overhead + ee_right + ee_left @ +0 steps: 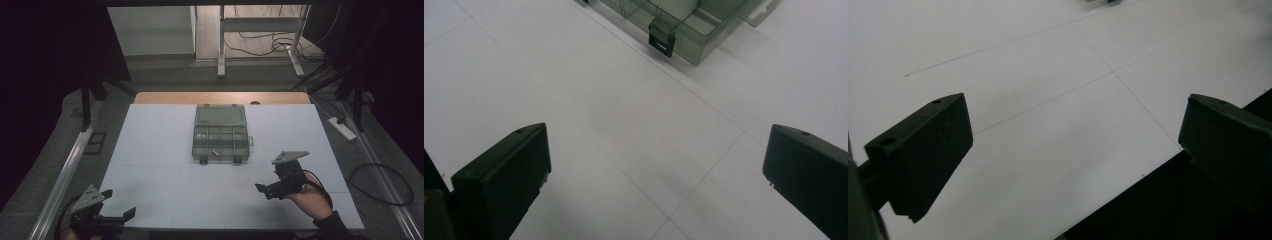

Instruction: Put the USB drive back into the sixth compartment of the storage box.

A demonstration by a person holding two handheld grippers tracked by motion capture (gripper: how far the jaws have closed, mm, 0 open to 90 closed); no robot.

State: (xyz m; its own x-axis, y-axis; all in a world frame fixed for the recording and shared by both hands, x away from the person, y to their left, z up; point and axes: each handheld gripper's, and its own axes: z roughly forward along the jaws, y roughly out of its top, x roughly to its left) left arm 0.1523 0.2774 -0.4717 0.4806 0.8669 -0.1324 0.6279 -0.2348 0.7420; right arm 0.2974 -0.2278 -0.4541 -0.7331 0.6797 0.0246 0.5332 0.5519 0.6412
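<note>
A clear grey-green compartment box (220, 141) lies open in the middle of the white board (160, 150), its lid (220, 115) folded back. A small screw (215, 152) lies in a front compartment and a pale bit (201, 135) in a left one. My left gripper (117, 203) hovers at the board's front left corner, open and holding nothing (1075, 140). My right gripper (270, 181) is in front of the box and to its right, open and holding nothing (656, 170). In the right gripper view the box's front corner (694, 30) and a dark latch (661, 40) are ahead.
The board's front edge (1148, 165) runs under the left gripper, with darkness beyond. A wooden tabletop strip (220, 97) shows behind the board. On the floor lie a power strip (342, 128) and cables (385, 185) at right, a metal rail (65, 170) at left, and desk legs (221, 45) at the back.
</note>
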